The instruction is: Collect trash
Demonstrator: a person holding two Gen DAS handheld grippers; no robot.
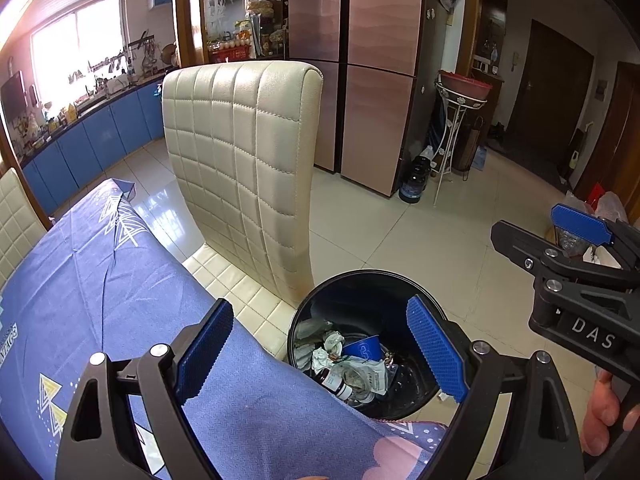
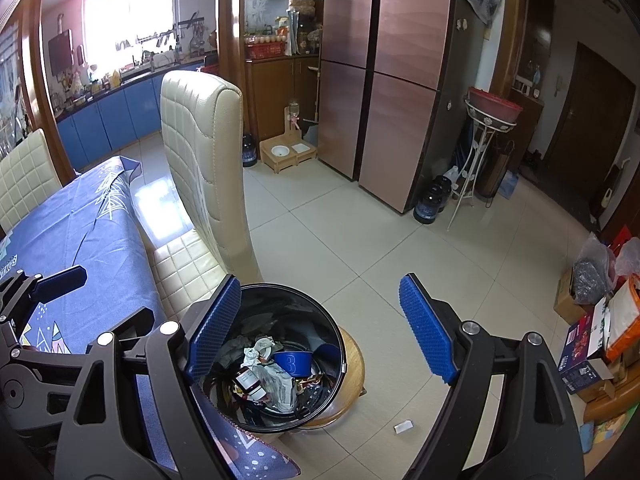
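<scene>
Taking the black bin (image 1: 362, 344) as my landmark and reading across from the left: on its left lies the table under a blue patterned cloth (image 1: 120, 280), whose near corner hangs right against the bin's rim. My left gripper (image 1: 320, 356) hovers above that corner, its blue-padded fingers spread wide with nothing between them; one pad sits over the cloth and the other over the bin's right edge. Behind the bin, just beyond its far rim, stands a cream quilted chair (image 1: 244, 152) with its seat tucked toward the table. Inside the bin I see the collected trash: crumpled paper (image 2: 256, 354), a small brown bottle (image 2: 249, 384) with a white label, a torn wrapper, and a blue cup (image 2: 294, 362) lying on its side toward the right of the pile. From my right wrist view the bin appears to rest on a round wooden stool (image 2: 352, 364). My right gripper (image 2: 320, 332) hangs over the bin's right side, fingers also wide apart and empty, the left pad over the rim and the right pad over bare floor tiles. Near the stool on its right, a small white scrap (image 2: 403, 427) lies on the tiles. Further right of the bin, well apart, boxes and bags (image 2: 600, 320) crowd the floor.
</scene>
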